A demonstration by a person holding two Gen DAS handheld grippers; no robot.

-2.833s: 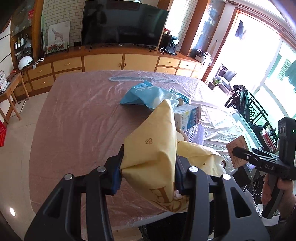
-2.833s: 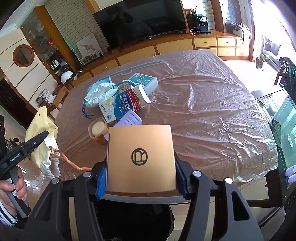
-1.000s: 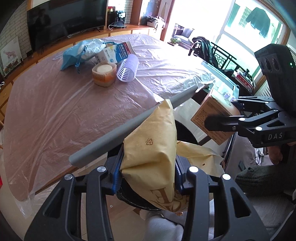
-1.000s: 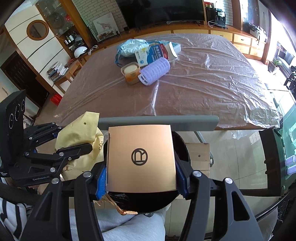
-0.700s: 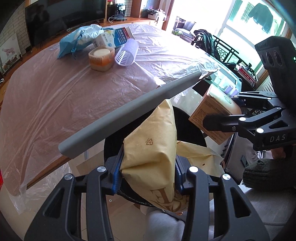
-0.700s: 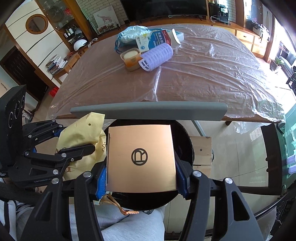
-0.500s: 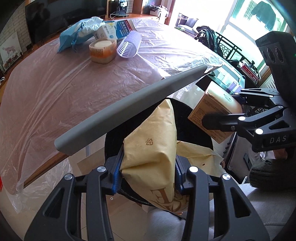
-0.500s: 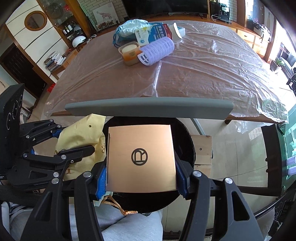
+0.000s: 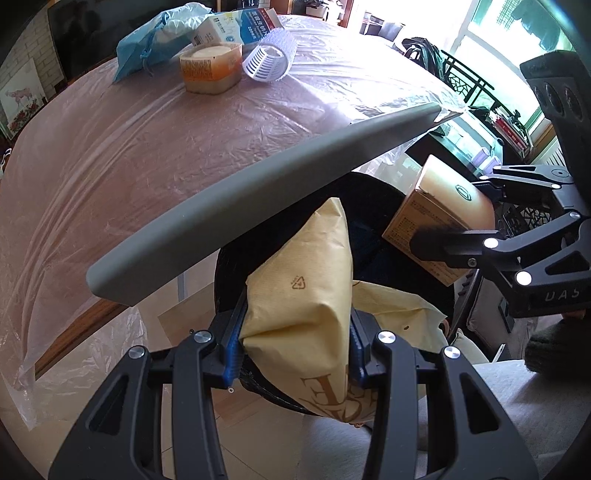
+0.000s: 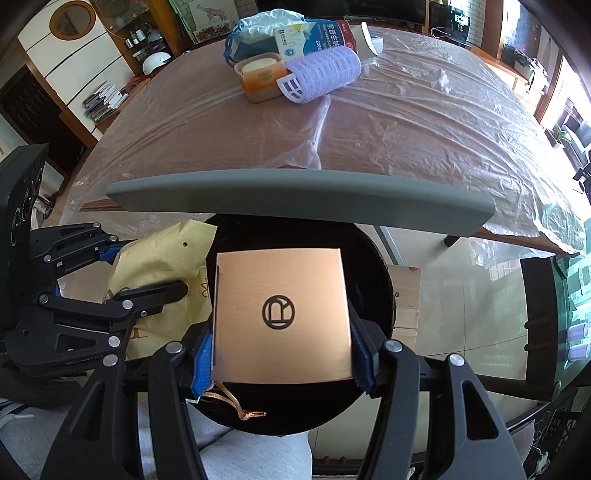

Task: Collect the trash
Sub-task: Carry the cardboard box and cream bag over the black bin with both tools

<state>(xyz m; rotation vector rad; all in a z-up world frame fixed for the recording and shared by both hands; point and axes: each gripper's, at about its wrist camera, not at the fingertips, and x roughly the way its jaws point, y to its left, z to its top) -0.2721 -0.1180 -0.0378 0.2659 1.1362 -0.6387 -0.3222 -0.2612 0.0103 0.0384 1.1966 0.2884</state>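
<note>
My left gripper (image 9: 295,343) is shut on a crumpled yellow paper bag (image 9: 310,295), held over the open black trash bin (image 9: 373,206); the bag also shows in the right wrist view (image 10: 162,266). My right gripper (image 10: 282,354) is shut on a copper-coloured box (image 10: 282,317) with a round R logo, held above the bin's dark opening (image 10: 369,266). The box also shows in the left wrist view (image 9: 436,221). The bin's grey lid (image 10: 295,201) stands raised behind both items.
On the plastic-covered table (image 10: 406,122) lie a blue-white bag (image 10: 255,33), a milk carton (image 10: 317,35), an orange tub (image 10: 262,75) and a lilac roller (image 10: 321,74). A wooden block (image 10: 406,299) sits on the floor beside the bin.
Both grippers have swung from over the table down to the bin with their loads. The grey lid has come into view and the bin mouth has drawn closer.
</note>
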